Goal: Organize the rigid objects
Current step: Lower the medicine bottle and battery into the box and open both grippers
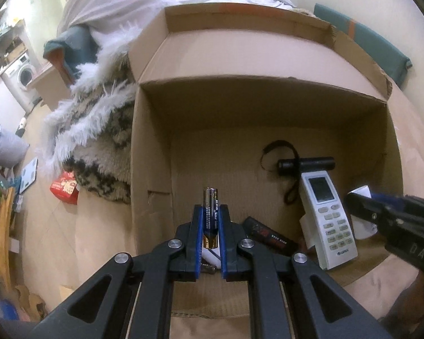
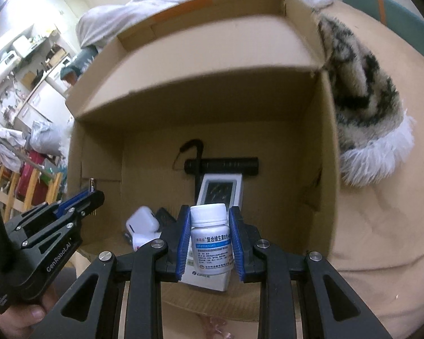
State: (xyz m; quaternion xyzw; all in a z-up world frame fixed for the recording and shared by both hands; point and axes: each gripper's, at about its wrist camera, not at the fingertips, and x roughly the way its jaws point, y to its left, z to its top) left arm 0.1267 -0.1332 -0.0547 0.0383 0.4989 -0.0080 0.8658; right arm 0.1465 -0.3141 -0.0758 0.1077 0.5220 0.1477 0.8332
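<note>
Cardboard box (image 1: pixel 155 147) open on the bed, left gripper (image 1: pixel 211 220) clenched on a battery (image 1: pixel 210 212) above its near left floor, right gripper (image 2: pixel 209 234) grasping a white pill bottle (image 2: pixel 209 240) above the remote control (image 1: pixel 326 220), black flashlight (image 1: pixel 306 165) lying at the far wall.

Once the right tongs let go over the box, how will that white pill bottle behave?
The pill bottle is round and smooth, so it may roll if it lands sideways. It looks like rigid plastic, so probably not fragile. The remote lies below it, so it may tip off.
</note>
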